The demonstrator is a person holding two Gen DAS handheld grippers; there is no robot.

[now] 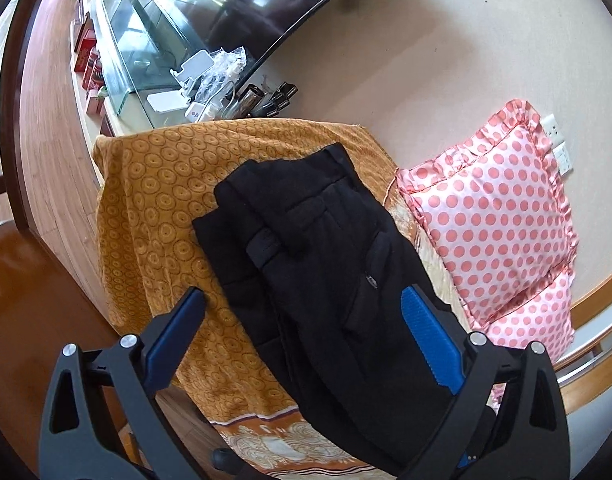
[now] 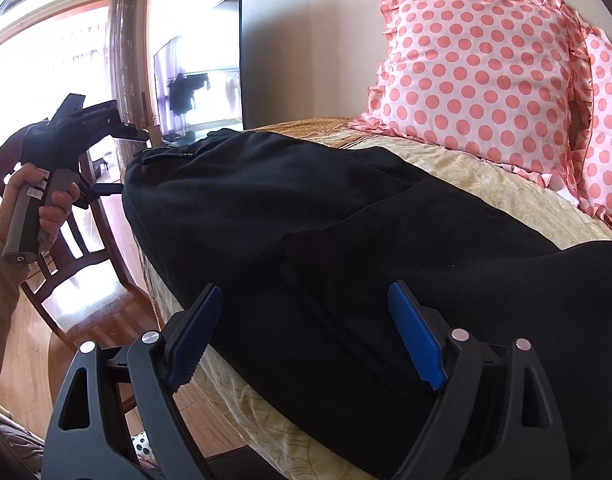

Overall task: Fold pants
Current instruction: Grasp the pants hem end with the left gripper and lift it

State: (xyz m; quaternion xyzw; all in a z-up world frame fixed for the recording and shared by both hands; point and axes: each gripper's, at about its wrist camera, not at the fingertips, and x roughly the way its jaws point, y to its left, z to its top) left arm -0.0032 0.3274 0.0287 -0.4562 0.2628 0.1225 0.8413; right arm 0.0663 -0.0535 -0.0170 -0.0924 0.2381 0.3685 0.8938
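The black pants (image 1: 314, 264) lie on a bed, across an orange bedspread (image 1: 154, 184) printed with rings. In the left wrist view they run from about 12 o'clock, where the waistband with its belt loops and a pocket sits, down to 6 o'clock, where the cloth passes between the fingers of the left hand-held gripper (image 1: 306, 320). Part of the fabric is doubled over near the waistband end.

The left hand-held gripper is spread wide. Its blue pads (image 1: 430, 340) stand on either side of the pants without pressing on them; the left pad hangs over the bedspread and the right one over the black cloth.

In the right wrist view the pants (image 2: 346, 248) fill the middle, stretching from 10 o'clock down past 4 o'clock, with one layer folded over another near the centre. The right hand-held gripper (image 2: 306, 336) is also wide apart, its blue pads (image 2: 416, 344) clear of the fabric, holding nothing. At 9 o'clock in that view a hand (image 2: 34, 208) grips the handle of the left tool, beside the pants' far end.

A pink pillow with coral dots (image 2: 474, 76) leans against the wall at 1 o'clock. A dark screen (image 2: 202, 88) stands at 11 o'clock, and a wooden chair (image 2: 74, 264) sits at 8 o'clock beside the bed.
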